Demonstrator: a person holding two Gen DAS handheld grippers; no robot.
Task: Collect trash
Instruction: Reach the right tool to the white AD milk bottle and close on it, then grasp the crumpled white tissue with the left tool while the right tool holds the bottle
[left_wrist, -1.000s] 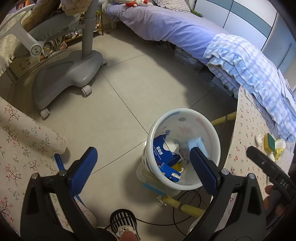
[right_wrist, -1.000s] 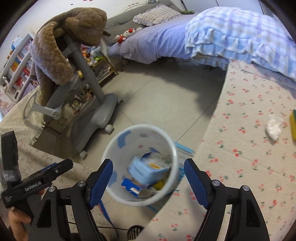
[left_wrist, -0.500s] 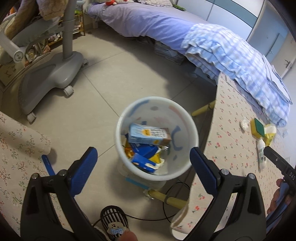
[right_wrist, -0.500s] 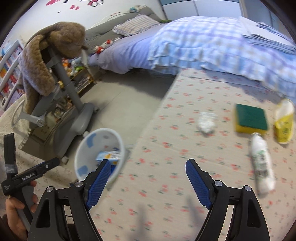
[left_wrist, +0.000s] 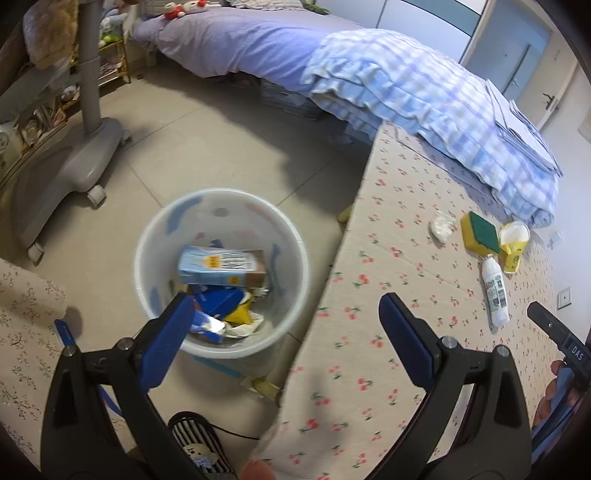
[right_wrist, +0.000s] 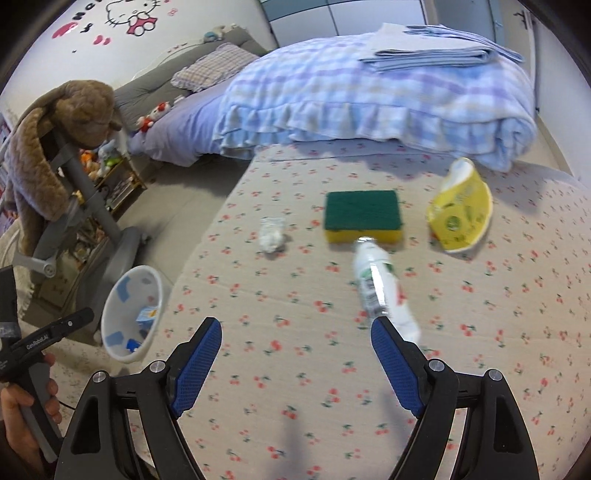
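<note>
Hovering over the cherry-print tabletop, the right tool stands spread with nothing between its blue pads, aimed down at the litter lying just beyond it. Nearest is a white bottle on its side, cap end away, its near end just past the right pad; that makes it the likely next pick, and being round it may roll if nudged. Farther off lie a crumpled tissue to the left, a green-topped yellow sponge touching or nearly touching the bottle's cap, and a squashed yellow cup to the right. The left tool is likewise spread and empty, held above the gap between the tabletop edge and the white bin on the floor. The bin sits close against the tabletop's left side, probably so trash need only travel a short way; it already holds a light-blue carton, blue wrappers and yellow scraps. Most writing is too blurred to read: the bottle shows a barcode and green print, the cup a round green logo. The left tool's handle reads "GenRobot.AI", the right one's "DAS", and a Hello Kitty figure decorates the far wall.
</note>
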